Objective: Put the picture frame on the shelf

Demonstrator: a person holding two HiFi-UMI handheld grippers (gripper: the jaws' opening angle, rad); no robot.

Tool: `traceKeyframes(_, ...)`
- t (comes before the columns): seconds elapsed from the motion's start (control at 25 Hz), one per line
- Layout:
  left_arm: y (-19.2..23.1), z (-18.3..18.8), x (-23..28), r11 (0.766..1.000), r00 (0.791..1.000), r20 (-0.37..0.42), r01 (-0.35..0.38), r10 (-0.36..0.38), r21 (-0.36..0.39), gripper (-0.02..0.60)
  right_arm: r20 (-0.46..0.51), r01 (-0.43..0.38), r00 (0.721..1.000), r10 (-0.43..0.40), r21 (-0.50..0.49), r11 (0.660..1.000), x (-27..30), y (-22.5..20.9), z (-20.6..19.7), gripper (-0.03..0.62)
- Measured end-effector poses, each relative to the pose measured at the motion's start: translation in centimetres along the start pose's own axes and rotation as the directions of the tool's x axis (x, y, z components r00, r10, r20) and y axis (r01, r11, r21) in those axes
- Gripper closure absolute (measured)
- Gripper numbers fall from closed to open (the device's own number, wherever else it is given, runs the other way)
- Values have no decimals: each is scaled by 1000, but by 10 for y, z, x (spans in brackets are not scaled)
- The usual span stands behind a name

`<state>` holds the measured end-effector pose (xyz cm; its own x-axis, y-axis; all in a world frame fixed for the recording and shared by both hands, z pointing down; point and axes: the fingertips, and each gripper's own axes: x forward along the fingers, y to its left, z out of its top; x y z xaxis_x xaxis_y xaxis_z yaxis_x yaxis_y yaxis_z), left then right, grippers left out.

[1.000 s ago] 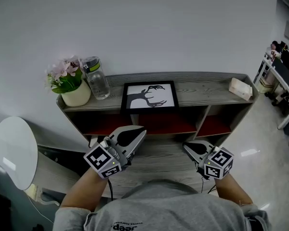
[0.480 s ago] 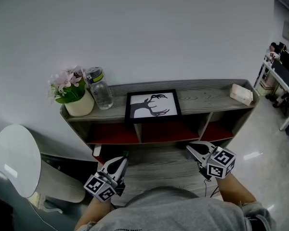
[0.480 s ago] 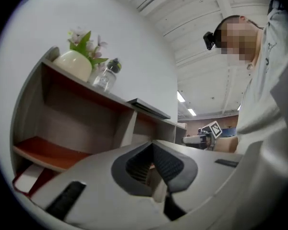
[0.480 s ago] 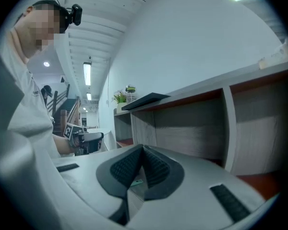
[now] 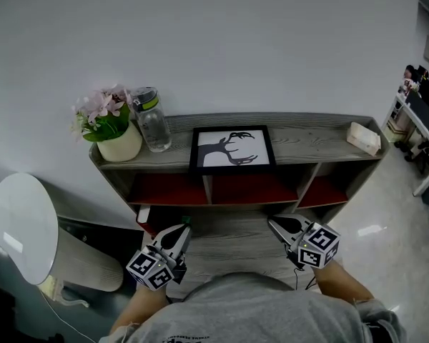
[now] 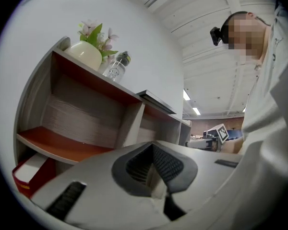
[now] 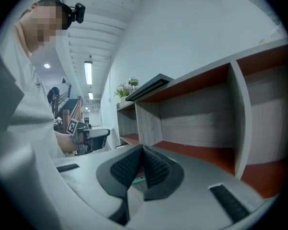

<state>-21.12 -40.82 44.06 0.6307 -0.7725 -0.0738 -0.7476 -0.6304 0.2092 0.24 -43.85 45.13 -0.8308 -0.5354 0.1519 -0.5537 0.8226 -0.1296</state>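
the picture frame [image 5: 232,149] lies flat on the top board of the shelf [image 5: 311,141], about midway along it, with its black border round a white sheet that bears a dark antler shape. from both gripper views it shows as a thin dark slab [image 6: 156,101] whose near edge seems to jut a little past the front of the board, though the wide lens makes that hard to judge. to its left on the same board stand a clear bottle [image 5: 151,120] with a green-banded cap and, just beside that, a cream flower pot [image 5: 118,146] with pink blooms; well apart at the right end lies a small pale box [image 5: 363,138]. under the top board the shelf has three open compartments with red floors. a red and white box [image 6: 31,171] sits low at the shelf's left end. your left gripper [image 5: 184,229] is held low in front of the left compartment, well apart from the frame, its jaws pressed together with nothing between them. your right gripper [image 5: 272,221] is held in front of the right compartment, also well short of the frame, and its pads [image 7: 156,169] meet at the tips with nothing clamped. a white round-topped stand [image 5: 18,227] is at your far left, beside the shelf.
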Motion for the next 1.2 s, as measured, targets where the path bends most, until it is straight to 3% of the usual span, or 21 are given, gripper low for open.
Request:
traceKeyframes(0.44,-10,-25,9,998,996,-81,38,-34,40,566,-15,23,1000,-23,1,1000,-1,-6,-11,586)
traceKeyframes(1.2,-13,-27,9,999,994,-104,38,-35,28,566,-25,11,1000,-12,-37,999,-3,-4,-12,588)
